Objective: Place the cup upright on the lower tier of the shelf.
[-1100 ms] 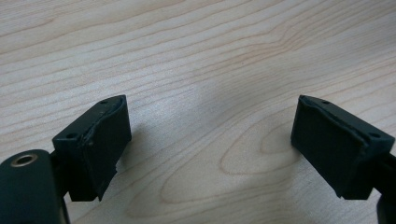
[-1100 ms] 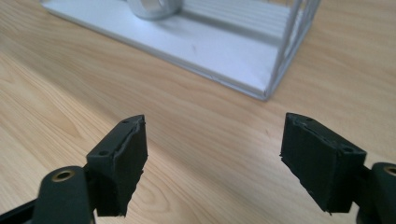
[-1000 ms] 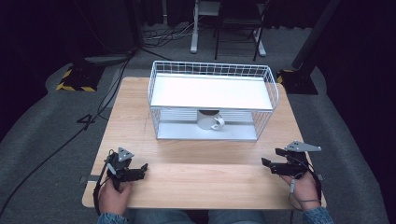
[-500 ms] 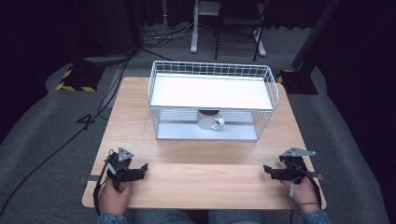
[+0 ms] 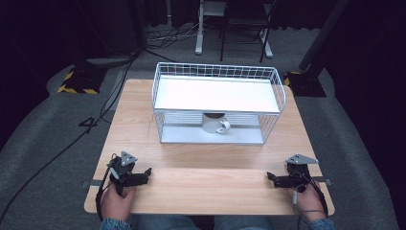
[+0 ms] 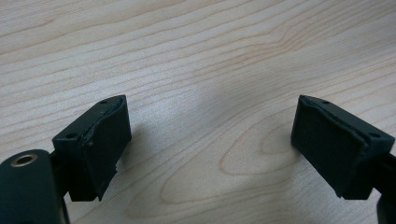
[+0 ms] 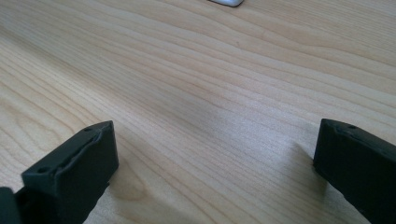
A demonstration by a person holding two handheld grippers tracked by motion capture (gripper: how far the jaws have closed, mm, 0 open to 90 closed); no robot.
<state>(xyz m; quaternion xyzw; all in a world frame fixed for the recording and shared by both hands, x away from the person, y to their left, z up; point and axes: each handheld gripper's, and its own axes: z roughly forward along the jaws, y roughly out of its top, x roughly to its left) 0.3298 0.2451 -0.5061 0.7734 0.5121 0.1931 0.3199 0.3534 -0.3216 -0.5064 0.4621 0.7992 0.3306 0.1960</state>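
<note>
My left claw (image 5: 146,173) rests at the lower left of the high view, on the near edge of the counter (image 5: 206,163), jaws spread wide with nothing between them. In the left gripper view the two black pads (image 6: 100,140) stand far apart over bare wood grain.

My right claw (image 5: 271,179) sits at the lower right of the high view, also low over the counter's near edge. Its jaws have just been opening and now stand wide, with bare wood between them. In the right gripper view the pads (image 7: 77,172) frame plain boards, and a sliver of something white (image 7: 226,2) shows at the top edge; I cannot tell what it is.

Both claws point inward toward the middle of the frame, well apart from each other.

At the centre of the high view stands the rack (image 5: 218,76), a white wire basket on top of an open lower tier. The basket's white floor is bare. Under it, on the lower tier, a mug (image 5: 214,123) stands upright near the middle, its handle turned toward the lower right of the frame. The mug is well apart from both claws.

Beyond the counter, at the top of the frame, grey floor (image 5: 57,124) carries black cables (image 5: 115,91) and a chair base (image 5: 230,28).
</note>
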